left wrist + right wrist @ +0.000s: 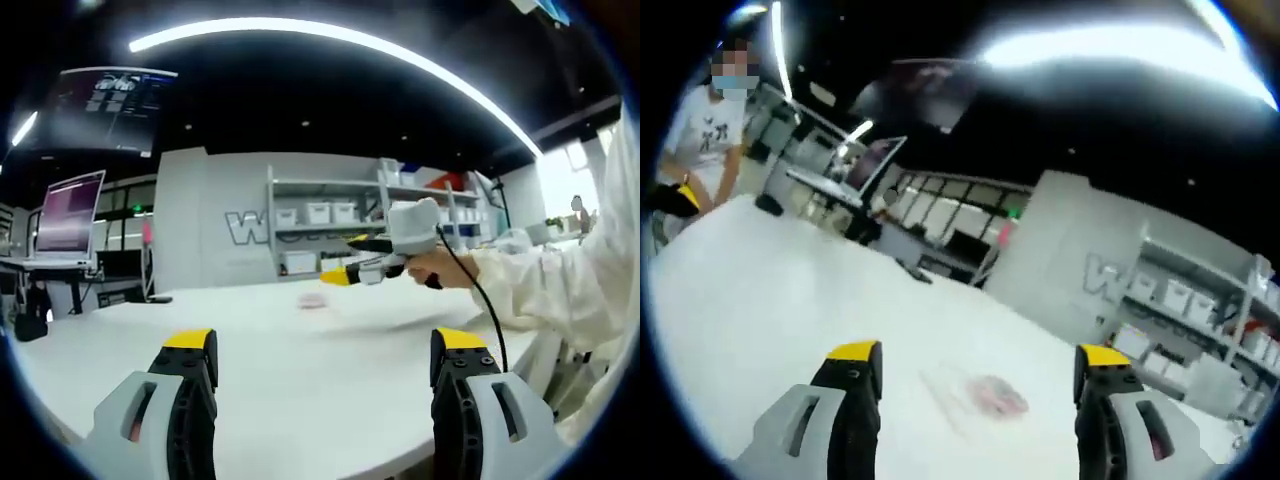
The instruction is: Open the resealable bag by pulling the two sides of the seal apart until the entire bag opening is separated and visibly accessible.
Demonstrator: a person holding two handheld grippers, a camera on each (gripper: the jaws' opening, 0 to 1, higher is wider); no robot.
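A clear resealable bag with pinkish contents (985, 395) lies flat on the white table (760, 290), just ahead of my right gripper (978, 365), whose yellow-tipped jaws stand wide apart with nothing between them. In the left gripper view the same bag (314, 300) is a small pale pink patch far across the table. My left gripper (326, 350) is open and empty, well short of the bag. The right gripper (352, 262) comes in from the right, held by a hand in a white sleeve (560, 285), hovering above the table near the bag.
A person in a white shirt (702, 135) stands at the table's far left edge. Desks with a laptop (70, 215) and monitors lie beyond the table. Shelves with white bins (330, 215) line the back wall. A black cable (480, 300) hangs from the right gripper.
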